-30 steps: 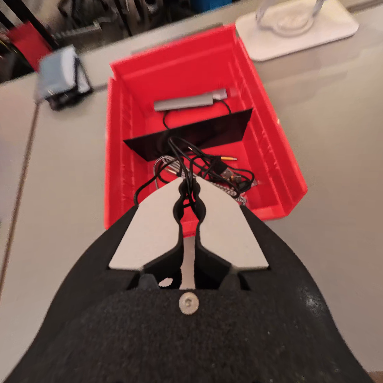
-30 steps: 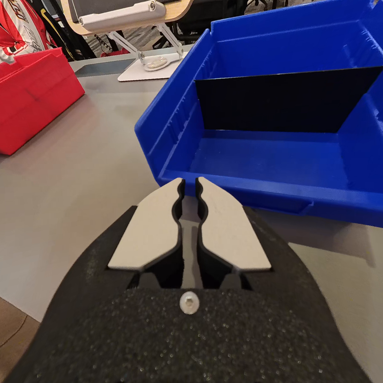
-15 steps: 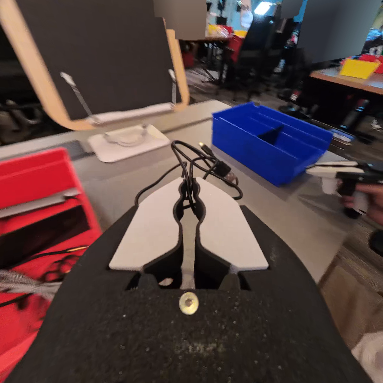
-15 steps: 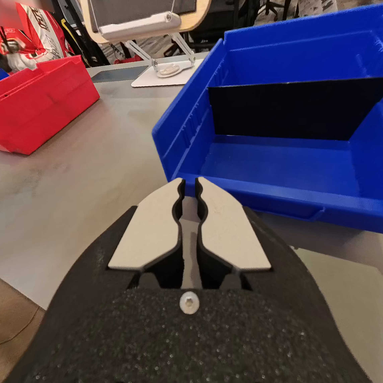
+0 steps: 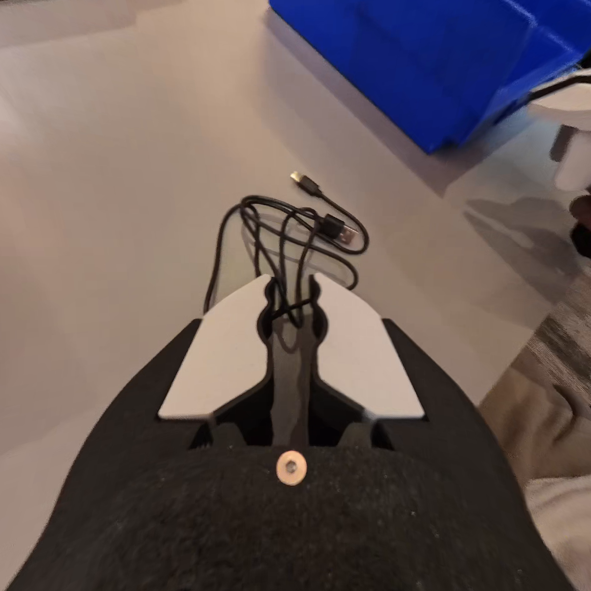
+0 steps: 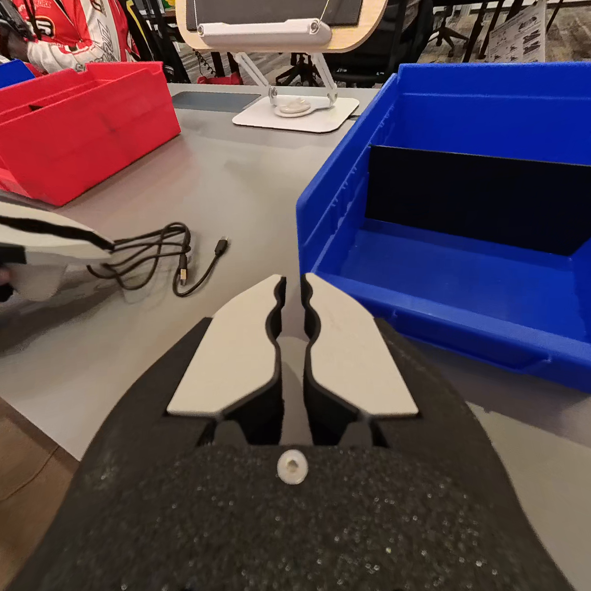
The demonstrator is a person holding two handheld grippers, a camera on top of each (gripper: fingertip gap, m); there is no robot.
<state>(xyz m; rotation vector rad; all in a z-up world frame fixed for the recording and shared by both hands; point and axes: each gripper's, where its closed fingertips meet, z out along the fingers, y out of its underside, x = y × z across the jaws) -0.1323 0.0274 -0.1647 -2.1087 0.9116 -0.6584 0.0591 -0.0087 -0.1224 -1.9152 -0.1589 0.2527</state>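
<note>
Now the left claw [image 5: 291,281] is spread, strands of the black cable [image 5: 307,224] loose between its fingers on the grey counter [image 5: 112,160]. Beside the blue bin [image 6: 447,256], the right claw [image 6: 292,281] hovers narrowly parted, empty.

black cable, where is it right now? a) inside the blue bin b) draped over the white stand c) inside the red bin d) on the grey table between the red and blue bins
d: the black cable lies on the grey table between the red bin and the blue bin, strands running between the left gripper fingers.
</note>
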